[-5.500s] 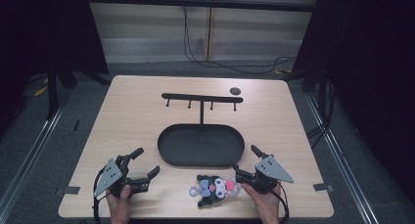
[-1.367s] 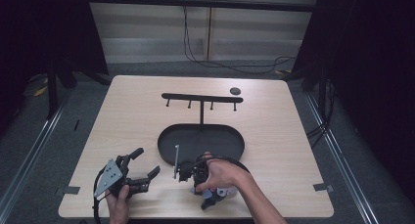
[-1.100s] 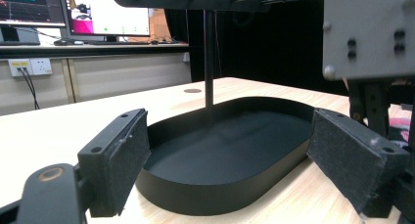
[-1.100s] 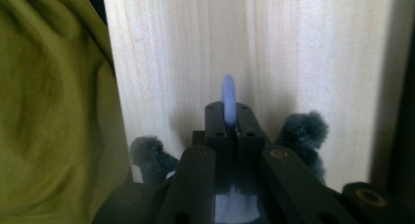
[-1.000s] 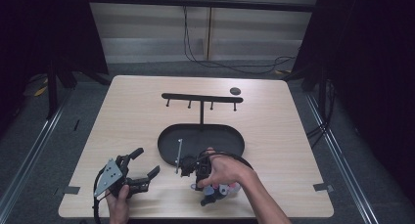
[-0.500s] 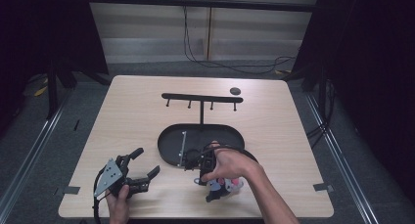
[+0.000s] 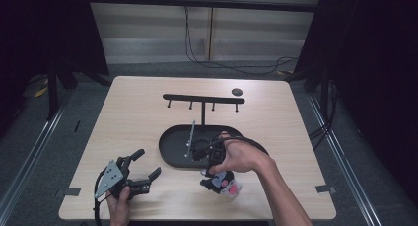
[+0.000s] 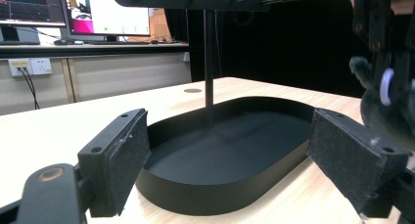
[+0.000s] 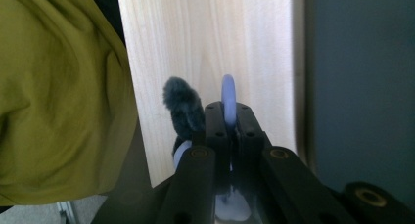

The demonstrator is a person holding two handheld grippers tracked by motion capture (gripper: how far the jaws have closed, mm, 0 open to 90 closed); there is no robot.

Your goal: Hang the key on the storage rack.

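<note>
While the high view has the right gripper (image 7: 211,172) dangling a plush toy (image 7: 222,183) at the tray's (image 7: 172,157) 5 o'clock edge, the right gripper view shows its jaws clamped on the toy's blue ring (image 9: 228,100), and the left gripper (image 7: 143,169) sits wide open, holding nothing.

A small dark plush toy (image 7: 220,182) with a pale blue ring (image 9: 228,100) hangs just above the table's near edge.

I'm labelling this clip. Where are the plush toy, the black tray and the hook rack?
plush toy (image 7: 220,182), high view, its dark body.
black tray (image 8: 205,197), left gripper view, near outer wall.
hook rack (image 7: 203,98), high view, middle of the top bar.
</note>
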